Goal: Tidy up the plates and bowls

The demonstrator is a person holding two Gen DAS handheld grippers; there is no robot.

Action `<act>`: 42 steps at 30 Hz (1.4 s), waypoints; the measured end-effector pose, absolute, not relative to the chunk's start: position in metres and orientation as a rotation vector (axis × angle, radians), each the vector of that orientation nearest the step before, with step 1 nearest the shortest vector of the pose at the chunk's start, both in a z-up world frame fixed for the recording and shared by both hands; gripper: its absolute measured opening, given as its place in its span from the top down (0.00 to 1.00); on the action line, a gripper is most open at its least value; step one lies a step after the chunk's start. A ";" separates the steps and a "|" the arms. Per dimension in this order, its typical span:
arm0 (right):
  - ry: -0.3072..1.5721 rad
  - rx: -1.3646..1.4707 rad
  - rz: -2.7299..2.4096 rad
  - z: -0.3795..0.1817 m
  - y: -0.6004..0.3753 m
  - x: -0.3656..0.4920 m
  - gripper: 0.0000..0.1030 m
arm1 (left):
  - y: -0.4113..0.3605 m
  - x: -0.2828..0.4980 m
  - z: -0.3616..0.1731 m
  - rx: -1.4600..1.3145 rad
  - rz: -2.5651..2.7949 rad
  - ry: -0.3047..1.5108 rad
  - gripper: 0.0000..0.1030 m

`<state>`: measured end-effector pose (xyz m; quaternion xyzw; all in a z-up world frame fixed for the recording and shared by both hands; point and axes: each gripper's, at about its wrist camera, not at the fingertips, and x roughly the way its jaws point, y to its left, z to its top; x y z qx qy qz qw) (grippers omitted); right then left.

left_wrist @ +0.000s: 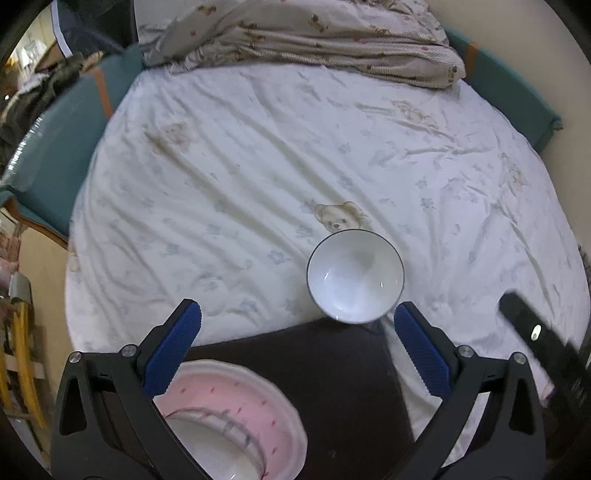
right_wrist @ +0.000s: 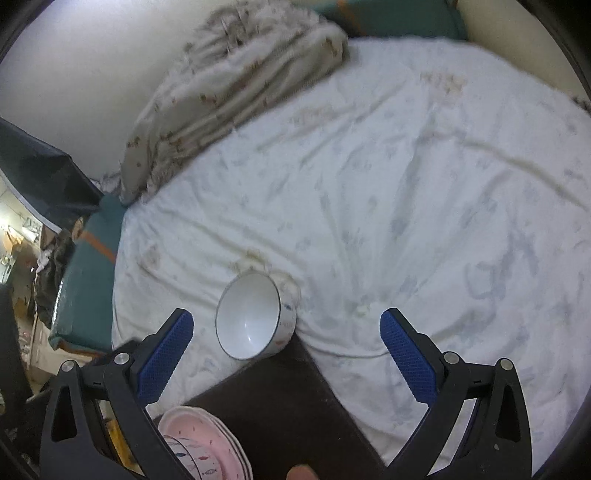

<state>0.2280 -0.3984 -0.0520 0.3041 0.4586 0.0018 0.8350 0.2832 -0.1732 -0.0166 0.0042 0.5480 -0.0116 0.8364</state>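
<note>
A white bowl (left_wrist: 355, 275) with a dark rim rests on the bed sheet at the far edge of a dark board (left_wrist: 314, 373); in the right wrist view the same bowl (right_wrist: 253, 318) leans toward the camera. A pink plate (left_wrist: 243, 402) with a white bowl (left_wrist: 218, 448) on it sits on the board at the near left, seen also as stacked pink plates (right_wrist: 210, 435) with a patterned bowl (right_wrist: 188, 458). My left gripper (left_wrist: 297, 321) is open just short of the white bowl. My right gripper (right_wrist: 286, 326) is open, with the bowl between its fingers but untouched.
The white bear-print sheet (left_wrist: 258, 166) covers the bed. A folded blanket (left_wrist: 314, 33) lies at the far end. Teal bed frame (left_wrist: 62, 140) runs along the left. The other gripper's black body (left_wrist: 543, 343) shows at the right. A fingertip (right_wrist: 301, 472) shows at the bottom edge.
</note>
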 end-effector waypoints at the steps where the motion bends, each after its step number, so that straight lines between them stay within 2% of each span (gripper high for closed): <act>1: 0.988 0.650 0.006 -0.057 -0.397 0.231 0.00 | -0.172 0.291 -0.026 -0.013 -0.019 1.178 0.00; 3: 1.039 0.668 0.015 -0.072 -0.394 0.243 0.05 | -0.170 0.303 -0.042 -0.053 -0.011 1.212 0.02; 6: 1.104 0.700 0.023 -0.093 -0.389 0.257 0.18 | -0.169 0.320 -0.069 -0.102 -0.008 1.265 0.17; 7: 1.121 0.705 0.026 -0.099 -0.387 0.260 0.19 | -0.170 0.324 -0.077 -0.104 -0.002 1.281 0.21; 11: 1.165 0.716 0.041 -0.119 -0.376 0.271 0.34 | -0.172 0.337 -0.103 -0.132 -0.010 1.322 0.27; 12: 1.177 0.721 0.041 -0.124 -0.374 0.273 0.38 | -0.173 0.339 -0.107 -0.128 -0.011 1.328 0.31; 15: 1.211 0.711 0.035 -0.139 -0.370 0.279 0.45 | -0.175 0.344 -0.121 -0.109 -0.014 1.356 0.42; 17: 1.238 0.716 0.046 -0.149 -0.367 0.284 0.49 | -0.174 0.346 -0.131 -0.131 -0.022 1.387 0.43; 18: 1.254 0.705 0.047 -0.155 -0.365 0.288 0.54 | -0.173 0.347 -0.134 -0.143 -0.026 1.395 0.48; 19: 1.267 0.701 0.052 -0.161 -0.363 0.290 0.55 | -0.173 0.347 -0.136 -0.141 -0.026 1.401 0.54; 23: 1.276 0.716 0.028 -0.172 -0.369 0.293 0.67 | -0.174 0.349 -0.149 -0.134 -0.031 1.435 0.63; 28: 1.280 0.744 0.058 -0.175 -0.370 0.295 0.80 | -0.178 0.349 -0.158 -0.134 -0.038 1.460 0.85; 30: 1.279 0.734 0.071 -0.174 -0.367 0.295 0.85 | -0.179 0.348 -0.161 -0.141 -0.033 1.471 0.89; 33: 1.276 0.734 0.066 -0.173 -0.365 0.295 0.85 | -0.183 0.345 -0.161 -0.136 -0.029 1.479 0.92; 42: 1.280 0.729 0.059 -0.163 -0.366 0.290 0.89 | -0.196 0.334 -0.136 -0.067 -0.054 1.439 0.92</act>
